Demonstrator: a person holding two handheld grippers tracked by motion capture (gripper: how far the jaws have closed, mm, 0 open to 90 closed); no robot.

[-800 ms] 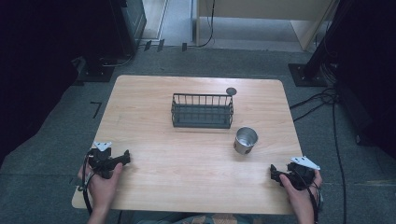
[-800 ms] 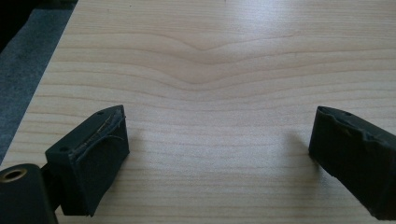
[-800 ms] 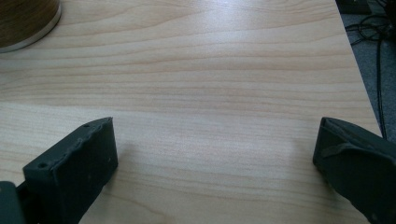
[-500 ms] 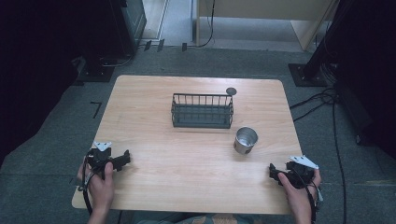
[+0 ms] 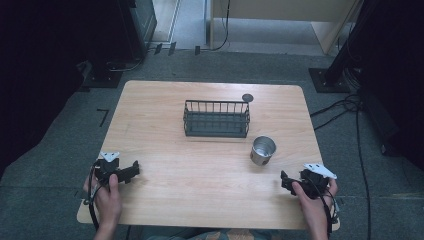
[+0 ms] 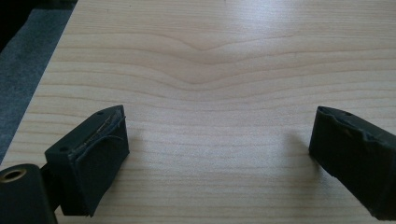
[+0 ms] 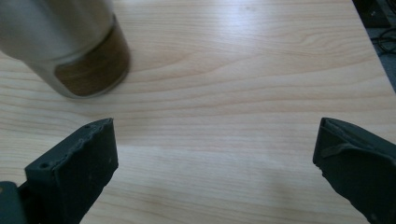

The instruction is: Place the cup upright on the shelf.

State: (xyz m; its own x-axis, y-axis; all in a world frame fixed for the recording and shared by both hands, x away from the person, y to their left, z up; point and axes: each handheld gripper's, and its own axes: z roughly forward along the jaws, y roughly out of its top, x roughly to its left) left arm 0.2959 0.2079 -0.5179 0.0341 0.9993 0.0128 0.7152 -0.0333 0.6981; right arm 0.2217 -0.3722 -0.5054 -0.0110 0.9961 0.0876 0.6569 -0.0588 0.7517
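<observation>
My left gripper (image 5: 131, 171) rests low over the near left part of the wooden table (image 5: 165, 135), held by a hand. In the left gripper view it (image 6: 219, 140) is open, with bare wood between its black pads. My right gripper (image 5: 286, 180) sits near the front right corner, jaws pointing left and toward the table's middle. In the right gripper view it (image 7: 217, 149) is open and holds nothing. A shiny metal cup (image 5: 262, 150) stands upright just beyond the right gripper; that cup (image 7: 65, 42) is at the upper left of the right gripper view, apart from the jaws.
A dark wire basket (image 5: 216, 119) stands at the table's middle, toward the far side. A small dark round object (image 5: 247, 97) lies behind its right end. Dark equipment and cables (image 5: 350, 105) surround the table on grey carpet.
</observation>
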